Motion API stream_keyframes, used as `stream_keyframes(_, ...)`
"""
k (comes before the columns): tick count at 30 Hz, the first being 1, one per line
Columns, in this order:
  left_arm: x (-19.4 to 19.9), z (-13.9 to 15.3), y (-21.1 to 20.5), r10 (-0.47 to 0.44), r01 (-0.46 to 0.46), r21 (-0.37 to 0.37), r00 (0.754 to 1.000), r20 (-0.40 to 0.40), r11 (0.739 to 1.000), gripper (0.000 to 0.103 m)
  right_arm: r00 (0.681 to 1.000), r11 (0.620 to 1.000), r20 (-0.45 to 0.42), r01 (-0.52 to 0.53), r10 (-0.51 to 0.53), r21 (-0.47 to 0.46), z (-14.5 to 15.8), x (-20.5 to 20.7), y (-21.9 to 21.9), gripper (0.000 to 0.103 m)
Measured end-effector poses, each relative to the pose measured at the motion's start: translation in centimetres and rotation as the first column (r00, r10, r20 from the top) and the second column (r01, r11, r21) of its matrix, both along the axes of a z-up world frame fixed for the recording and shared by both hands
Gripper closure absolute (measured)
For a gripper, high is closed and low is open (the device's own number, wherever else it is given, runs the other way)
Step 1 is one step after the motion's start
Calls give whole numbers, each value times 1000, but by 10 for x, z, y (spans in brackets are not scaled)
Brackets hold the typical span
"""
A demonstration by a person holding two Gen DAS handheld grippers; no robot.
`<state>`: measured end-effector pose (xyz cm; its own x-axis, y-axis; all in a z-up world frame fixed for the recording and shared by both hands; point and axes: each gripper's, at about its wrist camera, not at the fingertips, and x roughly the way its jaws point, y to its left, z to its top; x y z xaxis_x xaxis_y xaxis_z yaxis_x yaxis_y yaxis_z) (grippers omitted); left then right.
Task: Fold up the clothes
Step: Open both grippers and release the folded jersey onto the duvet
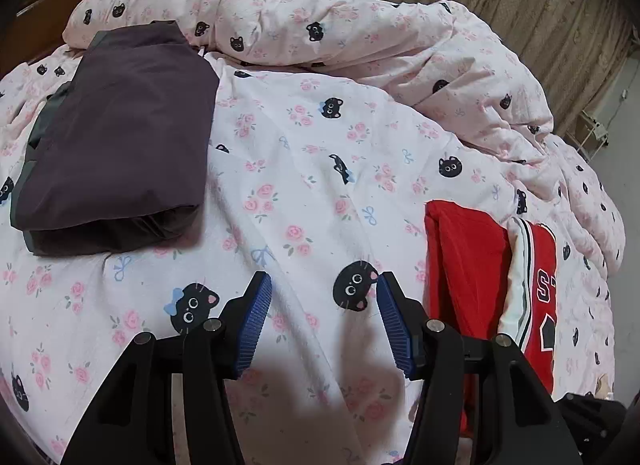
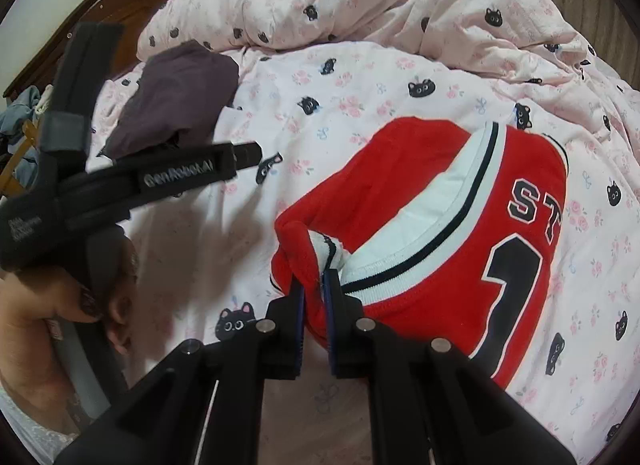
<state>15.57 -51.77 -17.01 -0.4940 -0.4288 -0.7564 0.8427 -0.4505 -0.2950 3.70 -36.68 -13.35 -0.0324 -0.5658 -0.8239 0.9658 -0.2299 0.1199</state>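
Bed (image 1: 320,185): right hand-held gripper (image 2: 314,289) clamped on jersey (image 2: 420,225) edge, mid-fold; left hand-held gripper (image 1: 324,289) apart, empty. Next, probably: lay fold flat.

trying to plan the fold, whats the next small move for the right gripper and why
Probably draw the pinched edge across the red jersey with white and black trim to fold it. The right gripper is shut on bunched fabric at its near edge, while the left gripper hangs open over the pink cat-print bedsheet.
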Motion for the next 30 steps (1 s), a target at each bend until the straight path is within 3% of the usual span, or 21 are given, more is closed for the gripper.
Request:
stream_keyframes(6, 0, 5, 1, -28, 28, 1, 998, -56, 1000, 54, 999, 998, -19, -39, 40, 46, 1, 4, -7, 86)
stream_keyframes(7, -1, 8, 3, -41, 40, -10, 997, -67, 999, 54, 998, 997, -23, -51, 53, 50, 0, 6, -8, 81)
stream_keyframes(9, -3, 12, 6, -68, 66, -30, 994, -87, 997, 54, 996, 996, -12, -86, 86, 32, 2, 12, -5, 57)
stream_keyframes(11, -6, 16, 9, -111, 107, -40, 988, -106, 993, 54, 991, 991, -16, -133, 133, -10, 9, 22, 4, 50)
stream_keyframes(14, -19, 18, 18, -222, 220, -27, 966, -131, 975, 54, 979, 978, -8, -203, 203, -46, 16, 33, 17, 52)
stream_keyframes(17, -37, 14, 29, -304, 304, -21, 950, -75, 953, 54, 974, 973, -10, -225, 225, -59, 19, 35, 31, 52)
stream_keyframes(21, -51, -1, 36, -336, 336, 27, 942, 8, 942, 53, 987, 985, 26, -159, 161, -63, 14, 10, 57, 52)
stream_keyframes(25, -53, -13, 35, -321, 318, 51, 944, 75, 947, 53, 993, 996, 101, -51, 58, -75, 9, -26, 83, 52)
stream_keyframes(30, -54, -21, 38, -313, 310, 41, 941, 125, 950, 52, 968, 986, 237, 113, -82, -119, 1, -80, 112, 51)
